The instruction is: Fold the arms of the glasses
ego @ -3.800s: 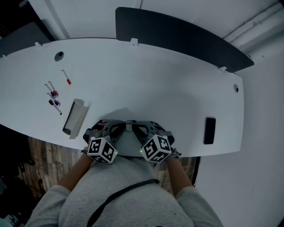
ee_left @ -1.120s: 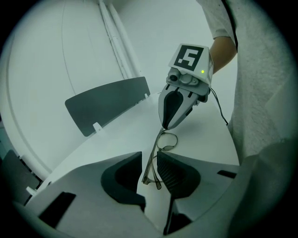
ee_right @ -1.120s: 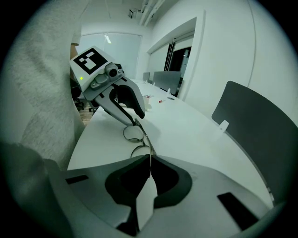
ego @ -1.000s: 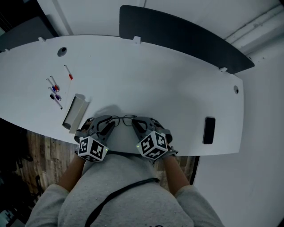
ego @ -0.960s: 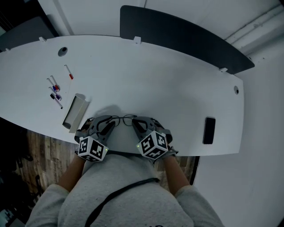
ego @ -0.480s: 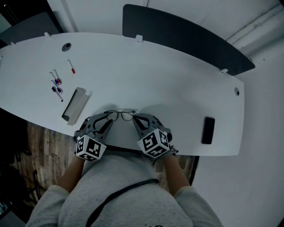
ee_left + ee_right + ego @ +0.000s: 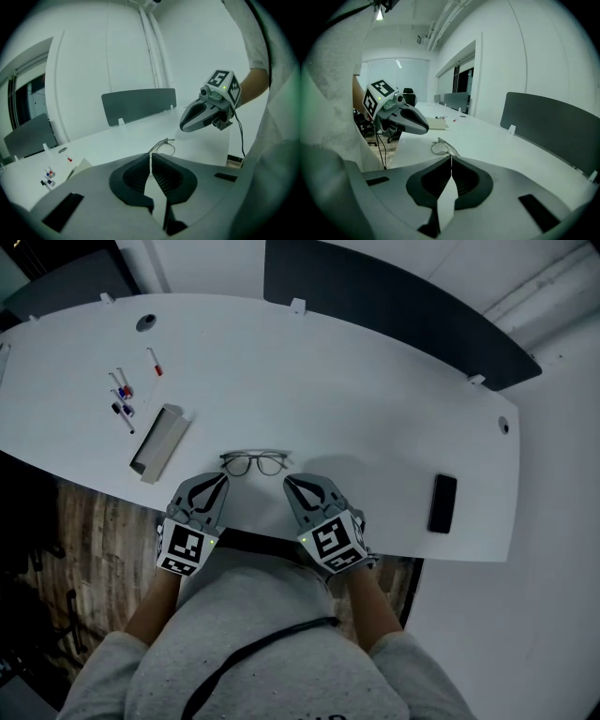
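Note:
The thin-rimmed glasses (image 7: 253,463) lie on the white table (image 7: 375,418) near its front edge, arms seemingly folded in behind the lenses. Neither gripper touches them. My left gripper (image 7: 216,480) hangs just short of their left end; its jaws are closing with nothing between them. My right gripper (image 7: 291,482) sits off their right end, shut and empty. In the left gripper view the glasses (image 7: 165,145) show beyond the meeting jaws of the left gripper (image 7: 150,157). The right gripper view has the glasses (image 7: 440,146) ahead of the right gripper (image 7: 451,158).
A grey open case (image 7: 157,442) lies left of the glasses, with several markers (image 7: 122,395) beyond it. A black phone (image 7: 442,503) rests at the table's right. A dark divider panel (image 7: 375,306) stands along the far edge. The person's torso is close behind the front edge.
Both grippers have drawn back from the ends of the glasses toward the table's front edge. The left jaws have come together. The glasses now lie free on the table.

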